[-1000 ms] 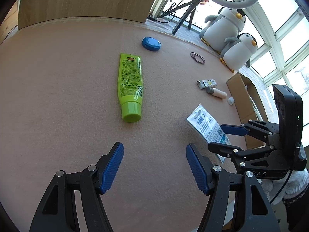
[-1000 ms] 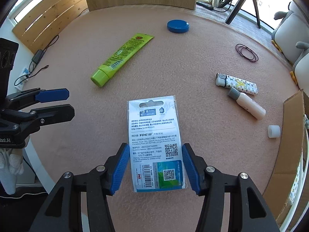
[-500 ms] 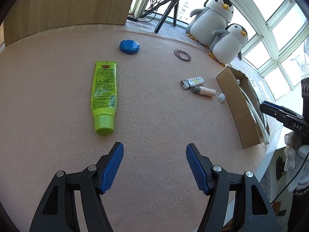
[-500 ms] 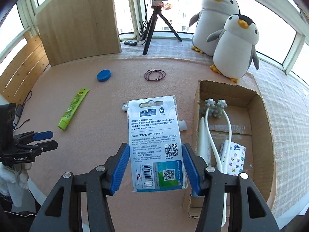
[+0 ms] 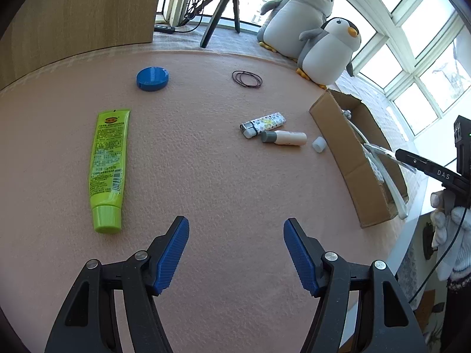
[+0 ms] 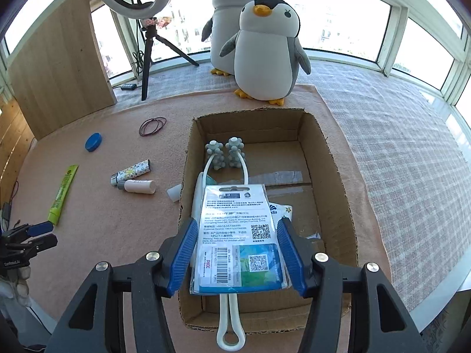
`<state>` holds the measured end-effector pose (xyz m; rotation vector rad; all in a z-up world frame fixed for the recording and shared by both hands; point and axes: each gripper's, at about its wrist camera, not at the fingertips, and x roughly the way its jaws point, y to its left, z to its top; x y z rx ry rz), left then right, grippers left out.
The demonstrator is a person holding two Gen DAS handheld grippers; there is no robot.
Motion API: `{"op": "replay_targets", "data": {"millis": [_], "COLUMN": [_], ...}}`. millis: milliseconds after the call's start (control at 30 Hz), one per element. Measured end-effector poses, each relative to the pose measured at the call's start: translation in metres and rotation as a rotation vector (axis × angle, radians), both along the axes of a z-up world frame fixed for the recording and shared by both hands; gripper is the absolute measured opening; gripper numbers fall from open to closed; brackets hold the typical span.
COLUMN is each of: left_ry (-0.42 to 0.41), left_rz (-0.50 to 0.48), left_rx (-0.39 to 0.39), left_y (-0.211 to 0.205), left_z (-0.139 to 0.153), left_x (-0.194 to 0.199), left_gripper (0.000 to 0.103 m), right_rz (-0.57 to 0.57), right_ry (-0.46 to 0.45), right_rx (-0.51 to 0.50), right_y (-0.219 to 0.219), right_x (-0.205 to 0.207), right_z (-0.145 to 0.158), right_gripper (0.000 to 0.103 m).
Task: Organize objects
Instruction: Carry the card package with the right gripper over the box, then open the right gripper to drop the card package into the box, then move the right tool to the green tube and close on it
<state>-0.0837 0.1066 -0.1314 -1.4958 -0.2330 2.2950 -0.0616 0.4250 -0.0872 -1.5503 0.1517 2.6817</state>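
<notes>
My right gripper is shut on a white and blue packet, held in the air over the open cardboard box. In the box lie a white massage roller and a small printed pack. My left gripper stands open over the pink table mat with nothing between its fingers. Ahead of it lie a green tube, a blue lid, rubber bands, a patterned lighter, a small beige bottle and a white cap.
Two plush penguins stand behind the box. A ring light on a tripod and a wooden board are at the back left. The table's edge runs close beside the box in the left wrist view.
My right gripper lifted the packet off the mat and carried it right, over the box. The left gripper has turned toward the box and stayed open.
</notes>
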Motion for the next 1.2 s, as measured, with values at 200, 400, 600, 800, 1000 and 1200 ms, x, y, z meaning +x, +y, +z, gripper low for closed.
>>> {"op": "replay_targets", "data": {"millis": [200, 400, 600, 800, 1000, 1200], "left_ry": [0.002, 0.006, -0.010, -0.028, -0.052, -0.090], "left_rz": [0.013, 0.068, 0.143, 0.173, 0.178, 0.140], "left_rx": [0.005, 0.003, 0.011, 0.033, 0.048, 0.080], "left_y": [-0.003, -0.032, -0.078, -0.110, -0.131, -0.132], "left_z": [-0.002, -0.002, -0.007, -0.013, -0.023, -0.039], "left_x": [-0.004, -0.006, -0.008, -0.017, -0.035, -0.052], "left_gripper": [0.070, 0.070, 0.070, 0.070, 0.070, 0.067], "right_rz": [0.017, 0.078, 0.179, 0.254, 0.339, 0.331], "right_ry": [0.016, 0.030, 0.007, -0.011, -0.048, -0.142], "right_rx": [-0.011, -0.102, -0.192, -0.253, -0.302, -0.393], "right_y": [-0.009, -0.041, -0.096, -0.156, -0.214, -0.249], "right_x": [0.000, -0.005, -0.016, -0.033, -0.048, -0.068], "right_z": [0.004, 0.006, -0.010, -0.028, -0.041, -0.065], "right_gripper": [0.055, 0.061, 0.062, 0.063, 0.063, 0.063]}}
